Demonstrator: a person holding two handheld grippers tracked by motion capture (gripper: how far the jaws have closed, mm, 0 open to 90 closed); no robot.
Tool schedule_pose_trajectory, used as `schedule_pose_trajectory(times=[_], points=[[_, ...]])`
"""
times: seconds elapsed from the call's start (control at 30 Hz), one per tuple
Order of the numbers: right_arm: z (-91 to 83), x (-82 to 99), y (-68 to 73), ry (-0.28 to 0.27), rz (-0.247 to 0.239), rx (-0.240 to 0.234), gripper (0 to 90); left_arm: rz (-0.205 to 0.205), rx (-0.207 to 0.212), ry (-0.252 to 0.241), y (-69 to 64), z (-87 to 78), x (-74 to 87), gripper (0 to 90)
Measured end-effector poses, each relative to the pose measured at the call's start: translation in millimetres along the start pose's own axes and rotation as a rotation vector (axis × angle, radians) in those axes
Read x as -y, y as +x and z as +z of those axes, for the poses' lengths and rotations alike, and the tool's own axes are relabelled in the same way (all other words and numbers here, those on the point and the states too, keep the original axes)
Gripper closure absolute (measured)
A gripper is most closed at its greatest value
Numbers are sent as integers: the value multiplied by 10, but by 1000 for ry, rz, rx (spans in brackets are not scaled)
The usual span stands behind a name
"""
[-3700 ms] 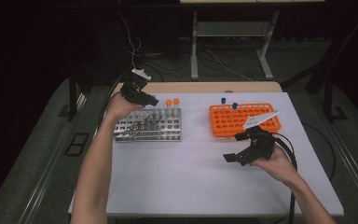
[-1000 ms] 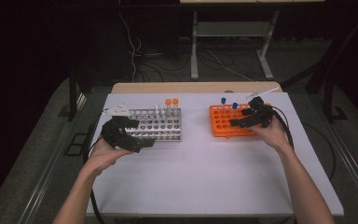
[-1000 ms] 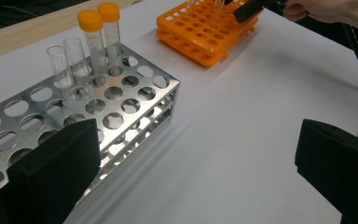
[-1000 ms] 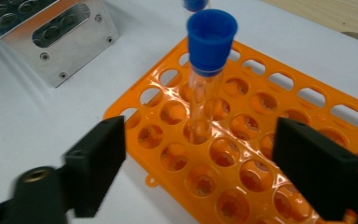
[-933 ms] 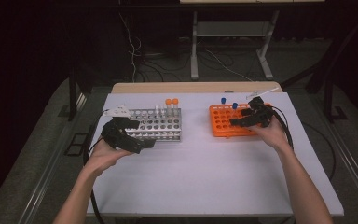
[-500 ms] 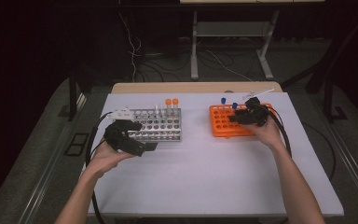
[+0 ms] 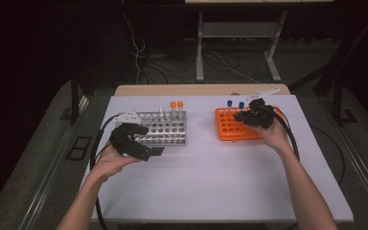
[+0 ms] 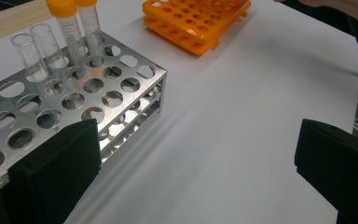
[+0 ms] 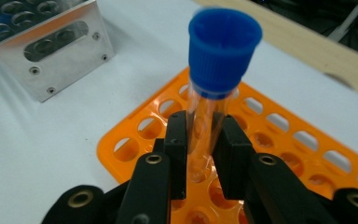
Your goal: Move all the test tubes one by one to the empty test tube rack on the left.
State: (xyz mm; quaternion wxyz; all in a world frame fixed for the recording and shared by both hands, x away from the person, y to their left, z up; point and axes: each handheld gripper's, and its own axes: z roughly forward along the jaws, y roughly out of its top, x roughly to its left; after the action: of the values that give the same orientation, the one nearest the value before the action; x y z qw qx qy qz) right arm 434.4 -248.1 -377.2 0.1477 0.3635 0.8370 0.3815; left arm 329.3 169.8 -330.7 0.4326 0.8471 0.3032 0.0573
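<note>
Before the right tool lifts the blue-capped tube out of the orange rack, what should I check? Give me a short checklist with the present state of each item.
1. Right tool shut on the blue-capped tube, its jaws having just closed: ok.
2. Grip is on the clear wall below the cap: ok.
3. Tube stands about upright between the jaws: ok.
4. Tube bottom free of the orange rack: cannot tell, the jaws hide it.
5. Second blue-capped tube apart from the gripped one: ok.
6. Left tool open and beside the metal rack, away from the lift path: ok.
</note>
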Motion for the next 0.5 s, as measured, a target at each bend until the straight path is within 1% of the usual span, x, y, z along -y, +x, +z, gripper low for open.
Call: schedule_pose_trajectory(times=[0.07,0.1,0.17,0.3,0.5], points=[[-76,-47,50,-5,-13,-1,758,4,1,0,-7,0,-18,0],[-110,-71,75,-11,-28,-4,758,8,3,1,-9,3,-28,0],[-171,-114,137,-16,-42,-19,758,14,4,6,-21,13,-49,0],[-253,-184,277,-19,-64,-62,758,28,14,16,-52,40,-96,3],[-301,-269,562,3,-118,-143,758,57,31,29,-97,83,-197,19]])
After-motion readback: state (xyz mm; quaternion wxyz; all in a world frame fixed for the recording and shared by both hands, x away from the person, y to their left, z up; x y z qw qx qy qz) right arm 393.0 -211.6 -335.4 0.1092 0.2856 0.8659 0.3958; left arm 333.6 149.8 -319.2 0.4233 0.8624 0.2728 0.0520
